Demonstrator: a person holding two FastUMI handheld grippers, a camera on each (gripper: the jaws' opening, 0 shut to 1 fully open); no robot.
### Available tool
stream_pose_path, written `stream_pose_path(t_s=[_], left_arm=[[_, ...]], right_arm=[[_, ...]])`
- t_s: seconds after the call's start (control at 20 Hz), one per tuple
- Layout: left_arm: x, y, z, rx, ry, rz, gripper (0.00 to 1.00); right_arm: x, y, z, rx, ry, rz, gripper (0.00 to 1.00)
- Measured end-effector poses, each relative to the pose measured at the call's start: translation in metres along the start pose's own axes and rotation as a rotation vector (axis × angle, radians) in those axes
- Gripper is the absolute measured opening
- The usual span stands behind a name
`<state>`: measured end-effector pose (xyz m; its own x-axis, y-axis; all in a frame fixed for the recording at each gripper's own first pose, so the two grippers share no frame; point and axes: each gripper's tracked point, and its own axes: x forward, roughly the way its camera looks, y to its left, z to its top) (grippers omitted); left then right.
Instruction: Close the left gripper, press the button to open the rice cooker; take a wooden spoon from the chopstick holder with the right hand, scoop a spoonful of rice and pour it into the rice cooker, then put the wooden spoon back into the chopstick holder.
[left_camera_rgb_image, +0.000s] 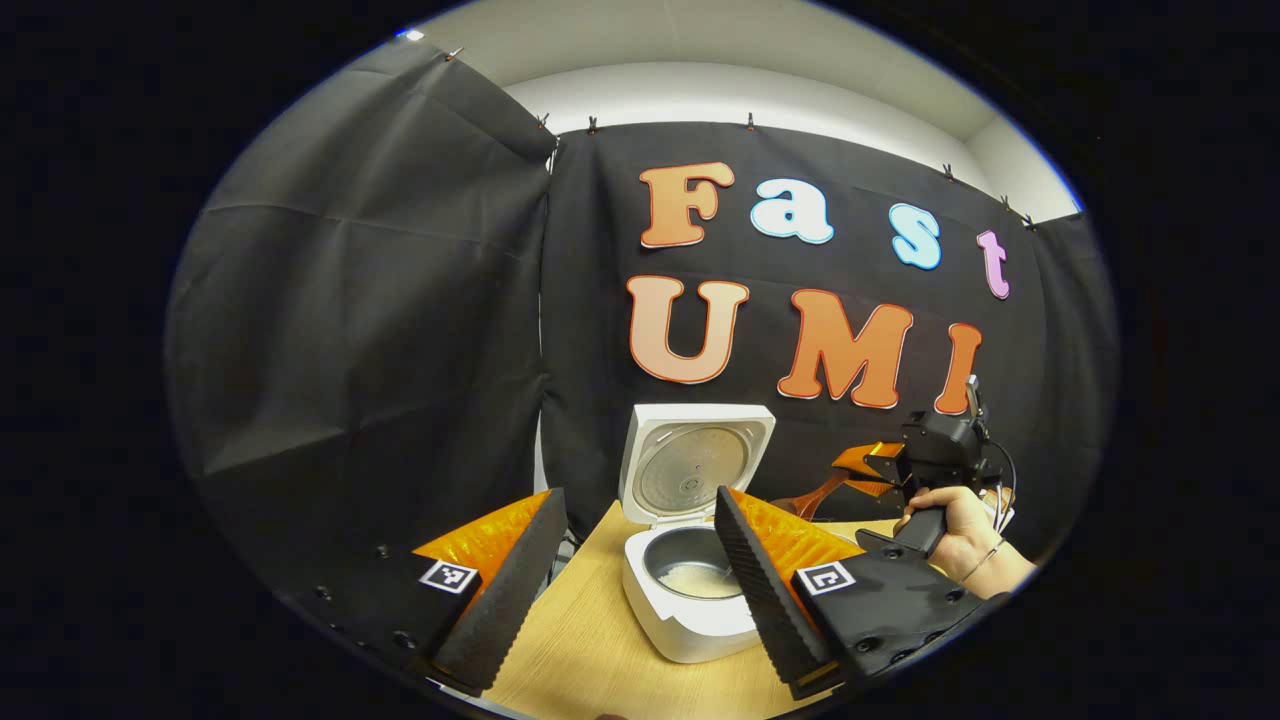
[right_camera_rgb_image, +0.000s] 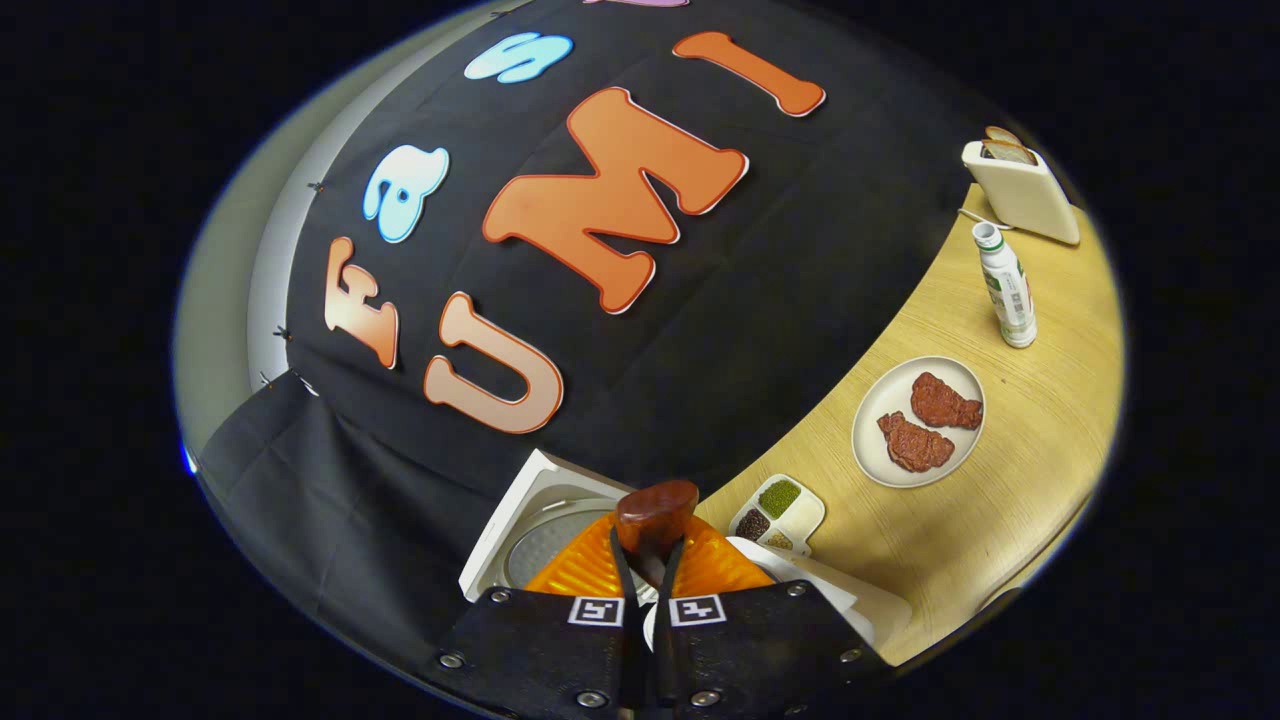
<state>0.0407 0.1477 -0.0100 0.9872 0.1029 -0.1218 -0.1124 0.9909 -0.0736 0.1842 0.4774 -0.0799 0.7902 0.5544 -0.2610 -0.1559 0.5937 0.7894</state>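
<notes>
Left gripper (left_camera_rgb_image: 630, 575) is hovering over the near edge of the wooden table (left_camera_rgb_image: 580, 650), its fingers standing wide apart and gripping nothing. Between them the white rice cooker (left_camera_rgb_image: 690, 600) is sitting with its lid (left_camera_rgb_image: 695, 465) standing upright and open; white rice (left_camera_rgb_image: 697, 578) is lying in the inner pot.

To the right, a hand (left_camera_rgb_image: 960, 530) is holding the right gripper (left_camera_rgb_image: 865, 465) above the table, level with the open lid. Its fingers are pressing together on the wooden spoon (right_camera_rgb_image: 655, 515); in the right gripper view the handle is running between them and the bowl is pointing away, above the cooker lid.

Further right a compartment dish of grains (right_camera_rgb_image: 778, 510), a plate (right_camera_rgb_image: 870, 420) bearing two pieces of meat, a bottle (right_camera_rgb_image: 1005, 285) and a toaster (right_camera_rgb_image: 1020, 190) are standing well apart. Whether the spoon is carrying rice cannot be told.
</notes>
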Motion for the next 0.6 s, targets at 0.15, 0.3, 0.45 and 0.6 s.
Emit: stream_pose_path(t_s=[0.15, 0.3, 0.45, 0.6], left_arm=[[0.001, 0.004, 0.0, 0.004, -0.002, 0.015, 1.0], [0.002, 0.004, 0.0, -0.001, -0.001, 0.02, 1.0], [0.001, 0.003, 0.001, 0.002, -0.006, 0.022, 1.0], [0.001, -0.001, 0.0, 0.011, -0.006, 0.02, 1.0]], right_arm=[[0.003, 0.004, -0.002, -0.066, -0.009, 0.007, 0.02], [0.005, 0.01, -0.005, -0.113, -0.01, 0.02, 0.02], [0.003, 0.014, -0.006, -0.141, -0.01, 0.039, 0.02], [0.001, 0.019, -0.003, -0.183, -0.024, 0.049, 0.02]])
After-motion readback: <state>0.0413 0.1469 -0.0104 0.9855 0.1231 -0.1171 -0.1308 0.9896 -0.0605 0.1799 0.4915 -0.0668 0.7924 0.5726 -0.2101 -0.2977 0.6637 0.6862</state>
